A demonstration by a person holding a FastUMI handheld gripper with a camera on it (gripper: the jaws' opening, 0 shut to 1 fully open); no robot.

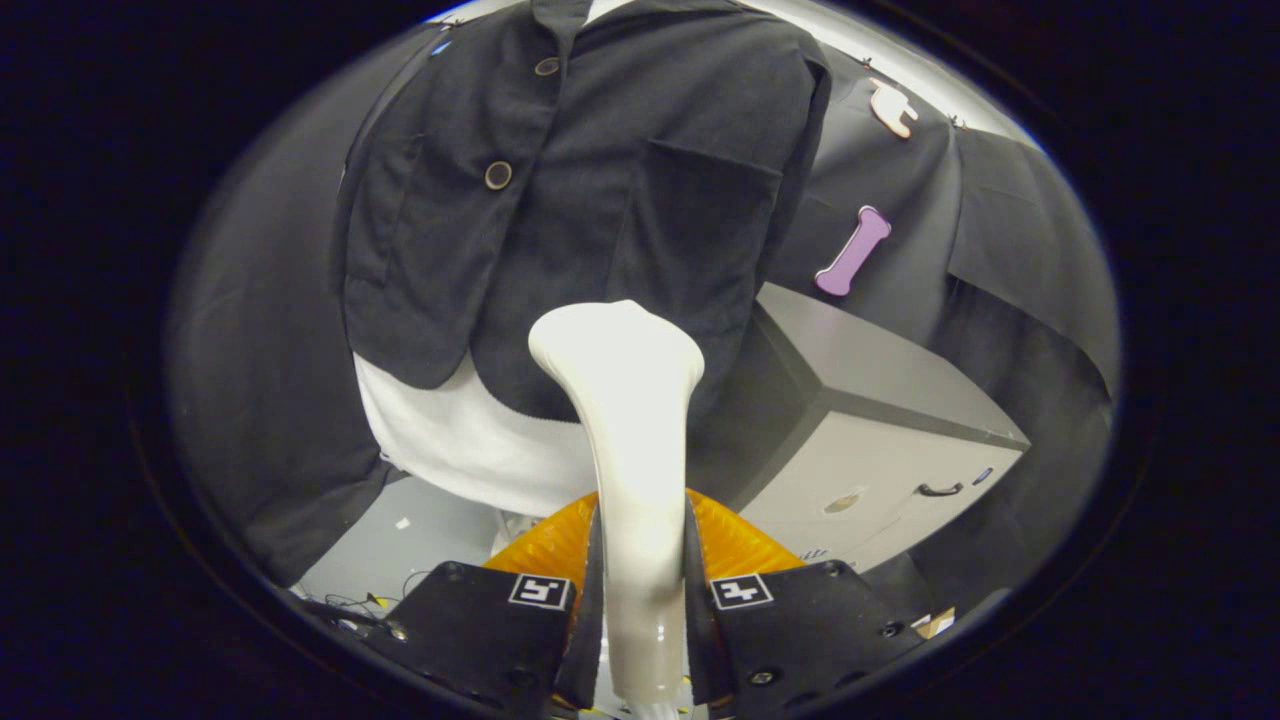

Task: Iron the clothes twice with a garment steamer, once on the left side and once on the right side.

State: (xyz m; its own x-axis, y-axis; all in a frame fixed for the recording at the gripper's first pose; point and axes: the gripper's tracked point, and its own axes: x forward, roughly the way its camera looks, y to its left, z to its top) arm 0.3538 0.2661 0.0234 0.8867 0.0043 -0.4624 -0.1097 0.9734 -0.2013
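A white garment steamer (pixel 630 440) stands upright between my fingers, and my gripper (pixel 640 590) is shut on its handle. Its flared head sits against the lower right half of a dark jacket (pixel 580 200) that hangs just ahead, below the jacket's chest pocket. The jacket has round buttons down its front, and a white garment (pixel 450 440) shows under its hem. An orange ribbed part (pixel 735 545) shows behind the steamer's handle, close above my fingers.
A grey cabinet (pixel 880 450) with a drawer handle stands to the right of the jacket. Grey floor (pixel 400 540) with some cables lies lower left. Black cloth walls surround the hanging clothes on both sides.
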